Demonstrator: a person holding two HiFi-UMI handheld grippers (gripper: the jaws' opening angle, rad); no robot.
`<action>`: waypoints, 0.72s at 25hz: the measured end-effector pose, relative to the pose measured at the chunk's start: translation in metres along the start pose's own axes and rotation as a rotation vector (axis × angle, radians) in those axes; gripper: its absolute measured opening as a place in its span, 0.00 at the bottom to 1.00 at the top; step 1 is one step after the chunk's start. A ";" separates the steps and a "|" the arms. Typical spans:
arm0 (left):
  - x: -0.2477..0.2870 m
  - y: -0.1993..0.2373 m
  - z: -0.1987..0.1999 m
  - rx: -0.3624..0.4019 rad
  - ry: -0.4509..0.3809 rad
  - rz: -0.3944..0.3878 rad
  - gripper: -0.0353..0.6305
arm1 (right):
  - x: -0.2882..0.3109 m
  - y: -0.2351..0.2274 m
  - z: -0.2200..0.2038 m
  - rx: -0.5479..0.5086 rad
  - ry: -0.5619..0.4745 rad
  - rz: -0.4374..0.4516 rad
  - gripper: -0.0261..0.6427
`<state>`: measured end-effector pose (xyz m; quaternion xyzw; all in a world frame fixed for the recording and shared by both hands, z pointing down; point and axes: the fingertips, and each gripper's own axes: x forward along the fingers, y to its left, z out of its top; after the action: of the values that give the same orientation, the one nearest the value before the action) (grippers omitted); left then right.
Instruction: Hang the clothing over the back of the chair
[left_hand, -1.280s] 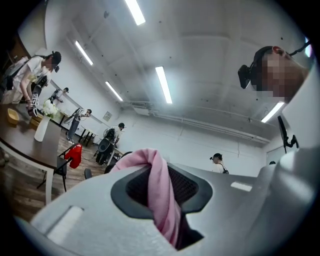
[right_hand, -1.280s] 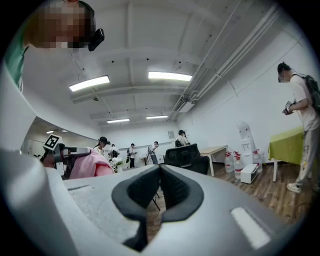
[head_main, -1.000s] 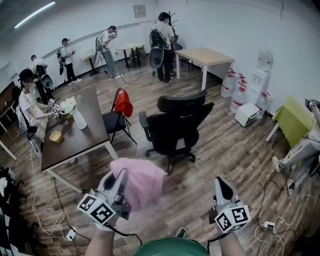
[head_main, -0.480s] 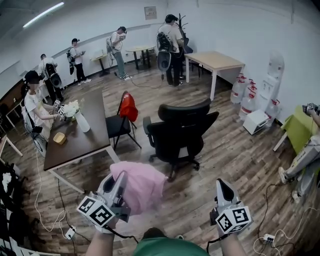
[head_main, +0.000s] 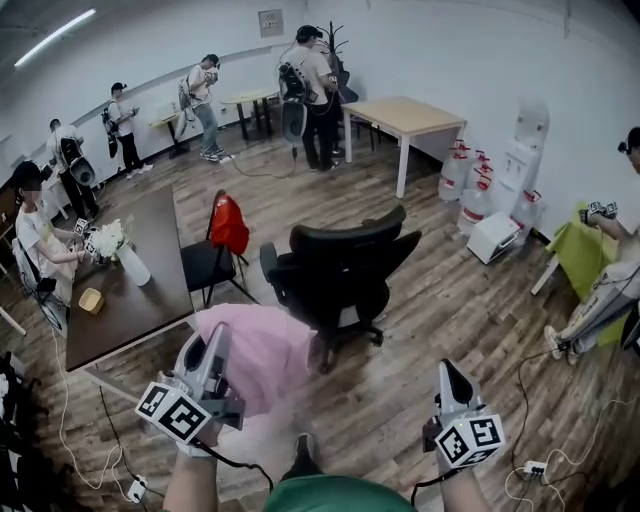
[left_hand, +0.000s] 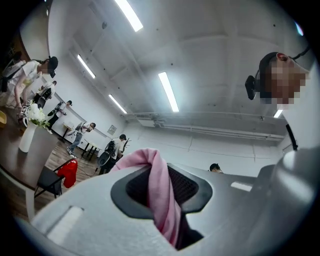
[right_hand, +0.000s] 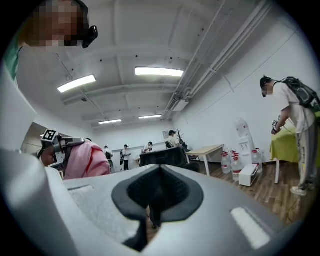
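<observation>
My left gripper (head_main: 218, 340) is shut on a pink piece of clothing (head_main: 256, 352), which bunches up and hangs in front of it at the lower left of the head view. In the left gripper view the pink cloth (left_hand: 161, 192) runs as a twisted strip between the dark pads. A black office chair (head_main: 345, 265) stands just beyond the clothing, its back towards me. My right gripper (head_main: 447, 371) hovers at the lower right, shut with nothing in it, apart from the chair. The right gripper view shows the pink clothing (right_hand: 85, 160) at left and the chair (right_hand: 162, 156) ahead.
A dark table (head_main: 150, 310) with a flower vase (head_main: 128, 262) stands at left, beside a small chair with a red garment (head_main: 228, 224). Water bottles (head_main: 478, 200) and a dispenser line the right wall. Several people stand about. Cables (head_main: 525, 400) lie on the wooden floor.
Both grippers have moved forward across the room with the pink clothing still held. The black chair now sits nearer and further left in the head view.
</observation>
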<state>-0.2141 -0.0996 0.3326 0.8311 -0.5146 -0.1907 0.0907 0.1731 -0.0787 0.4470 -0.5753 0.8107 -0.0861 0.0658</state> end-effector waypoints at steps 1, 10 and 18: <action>0.013 0.007 0.006 -0.002 -0.007 -0.011 0.18 | 0.007 -0.002 0.000 0.000 0.003 -0.014 0.04; 0.141 0.064 0.075 -0.032 -0.106 -0.138 0.18 | 0.073 0.002 0.003 -0.018 0.002 -0.121 0.04; 0.265 0.069 0.141 -0.017 -0.204 -0.327 0.18 | 0.104 0.002 0.003 -0.028 -0.015 -0.274 0.04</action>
<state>-0.2231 -0.3606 0.1691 0.8790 -0.3778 -0.2907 0.0130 0.1373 -0.1764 0.4428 -0.6822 0.7251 -0.0788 0.0514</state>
